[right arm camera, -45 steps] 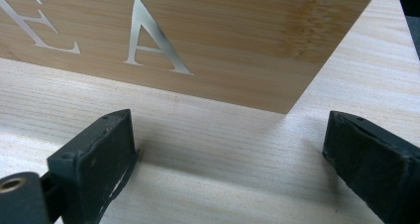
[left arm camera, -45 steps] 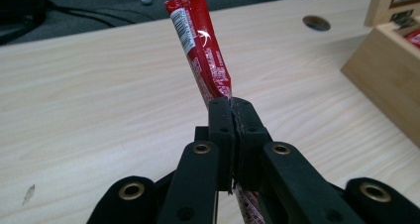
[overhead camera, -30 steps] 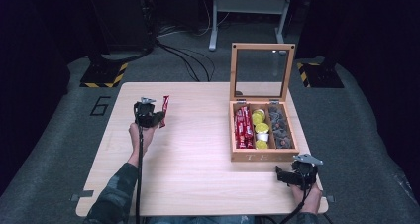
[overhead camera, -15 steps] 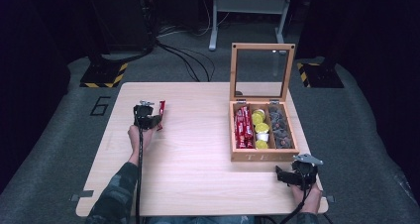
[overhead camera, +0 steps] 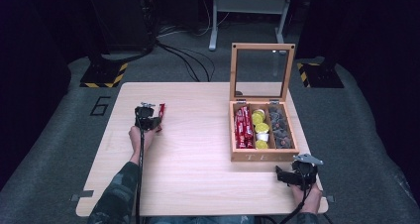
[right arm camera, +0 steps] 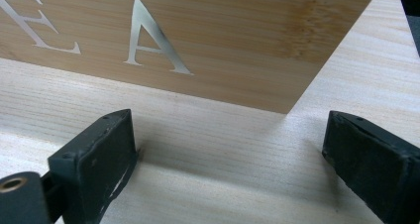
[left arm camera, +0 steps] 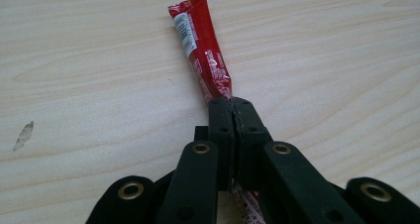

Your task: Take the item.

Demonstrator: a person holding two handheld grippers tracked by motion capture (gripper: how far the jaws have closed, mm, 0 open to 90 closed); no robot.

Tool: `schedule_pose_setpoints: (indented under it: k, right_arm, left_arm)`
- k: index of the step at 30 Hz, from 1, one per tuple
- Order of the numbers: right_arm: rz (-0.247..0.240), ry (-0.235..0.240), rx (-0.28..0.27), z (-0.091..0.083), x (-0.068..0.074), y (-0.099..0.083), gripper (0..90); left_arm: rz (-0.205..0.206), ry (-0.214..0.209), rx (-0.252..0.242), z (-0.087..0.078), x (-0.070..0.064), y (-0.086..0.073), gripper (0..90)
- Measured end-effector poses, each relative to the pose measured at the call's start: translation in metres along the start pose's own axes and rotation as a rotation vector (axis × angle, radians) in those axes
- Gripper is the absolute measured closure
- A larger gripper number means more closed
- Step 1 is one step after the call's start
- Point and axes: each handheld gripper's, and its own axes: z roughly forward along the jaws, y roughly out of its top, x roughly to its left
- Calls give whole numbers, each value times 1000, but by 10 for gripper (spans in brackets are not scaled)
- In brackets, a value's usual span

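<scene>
Because the red sachet (left arm camera: pixel 203 50) on the table's (overhead camera: pixel 198 184) left part is light, soft and slippery, you keep the left gripper (left arm camera: pixel 232 105) pinching its flat end, while your right gripper (right arm camera: pixel 228 154) rests spread beside the wooden box (right arm camera: pixel 223 40).

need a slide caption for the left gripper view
Left tool shut on a red sachet, its free end lying out over the pale wooden table.

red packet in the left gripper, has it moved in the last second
Yes. The red packet stuck up toward the table's far edge earlier; now it lies lower, closer against the left gripper, which holds its spot.
</scene>
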Motion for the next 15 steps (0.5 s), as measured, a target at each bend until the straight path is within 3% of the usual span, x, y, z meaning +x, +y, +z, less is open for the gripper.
schedule_pose_setpoints:
  k: [4, 15]
  right_arm:
    - [0, 0, 0, 0, 0, 0, 54]
    - [1, 0, 0, 0, 0, 0, 54]
  left_arm:
    - [0, -15, 1, -1, 1, 0, 830]
    - [1, -22, -13, -15, 0, 3, 407]
